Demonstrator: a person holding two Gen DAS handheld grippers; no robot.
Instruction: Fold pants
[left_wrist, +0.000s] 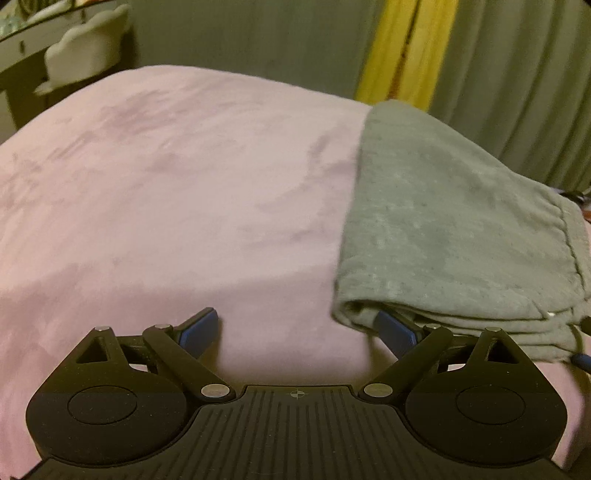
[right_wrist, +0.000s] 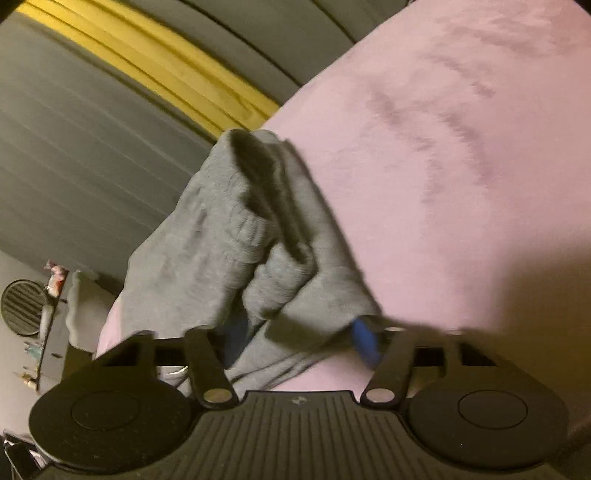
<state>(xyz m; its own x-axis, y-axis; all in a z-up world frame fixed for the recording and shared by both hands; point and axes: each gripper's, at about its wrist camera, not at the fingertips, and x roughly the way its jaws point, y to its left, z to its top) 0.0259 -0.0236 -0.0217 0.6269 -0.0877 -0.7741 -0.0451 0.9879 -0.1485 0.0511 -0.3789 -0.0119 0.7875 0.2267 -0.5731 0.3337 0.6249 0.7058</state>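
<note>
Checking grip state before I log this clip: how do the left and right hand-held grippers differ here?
1. The left hand-held gripper stands wide open over bare pink blanket; the right hand-held gripper has grey cloth bunched between its fingers.
2. Only the left one's right finger is tucked under the edge of the folded grey pants; the right one straddles a raised fold, though a firm pinch is unclear through blur.
Shared: black frames, blue finger pads.

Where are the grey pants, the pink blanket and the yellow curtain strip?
grey pants (left_wrist: 461, 229): left wrist view, top face of the folded stack.
pink blanket (left_wrist: 166, 192): left wrist view, bare stretch left of the pants.
yellow curtain strip (left_wrist: 402, 48): left wrist view, mid-strip behind the bed.
</note>
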